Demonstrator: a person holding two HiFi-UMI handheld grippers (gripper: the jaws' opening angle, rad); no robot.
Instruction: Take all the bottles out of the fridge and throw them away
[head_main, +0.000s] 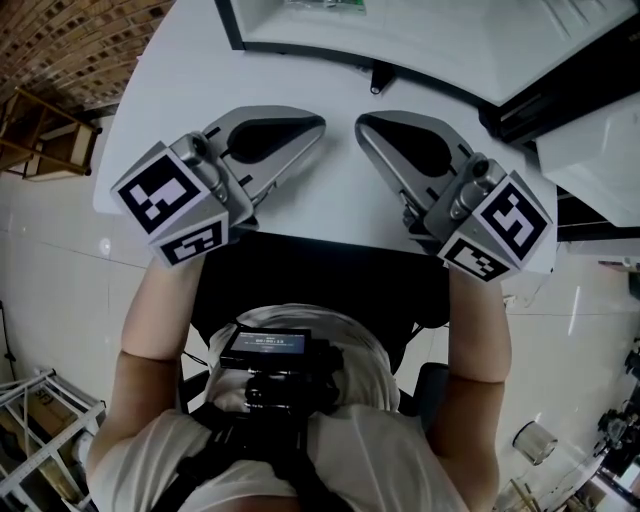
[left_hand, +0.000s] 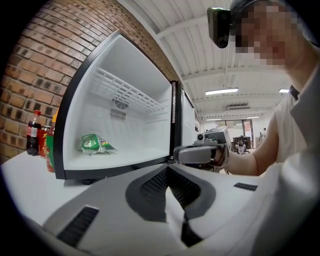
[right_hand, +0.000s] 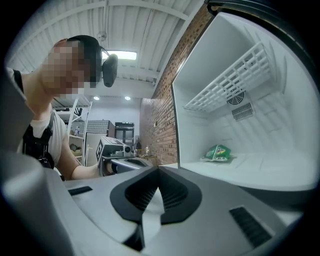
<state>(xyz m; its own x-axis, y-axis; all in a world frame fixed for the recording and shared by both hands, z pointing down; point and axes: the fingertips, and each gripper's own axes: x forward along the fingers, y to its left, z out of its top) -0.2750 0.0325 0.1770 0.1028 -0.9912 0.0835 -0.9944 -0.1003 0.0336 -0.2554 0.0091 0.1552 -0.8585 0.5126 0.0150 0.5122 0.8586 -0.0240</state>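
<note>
Brick wall (left_hand: 30, 65) backs the scene, with pale tiled floor (head_main: 50, 250) below the table's left edge.

- White table with a rounded near-left corner (head_main: 300, 70): bare top between the near edge and the fridge.
- Small fridge with a black frame and white lining (left_hand: 135, 65) stands at the table's far edge with its mouth open toward the grippers. A white grid shelf (left_hand: 130, 92) sits high inside. A green crinkled packet (left_hand: 95, 143) lies on the fridge floor toward the back left, and the rest of that floor shows bare white.
- Bottles (left_hand: 33, 132): a small group outside the fridge, on the table just beside its left outer frame, toward the brick wall. One is dark with a red cap. The others are reddish and partly cut off by the frame, so I cannot count them.
- Left gripper (head_main: 316, 125): over the table near the near edge, pointing level. Jaws together, nothing between them.
- Right gripper (head_main: 364, 125): beside it, mirrored, tips angled toward the left one. A narrow strip of table shows between the two tips, which are not touching. Jaws together, nothing held.
- Both forearms cross the near edge.
</note>
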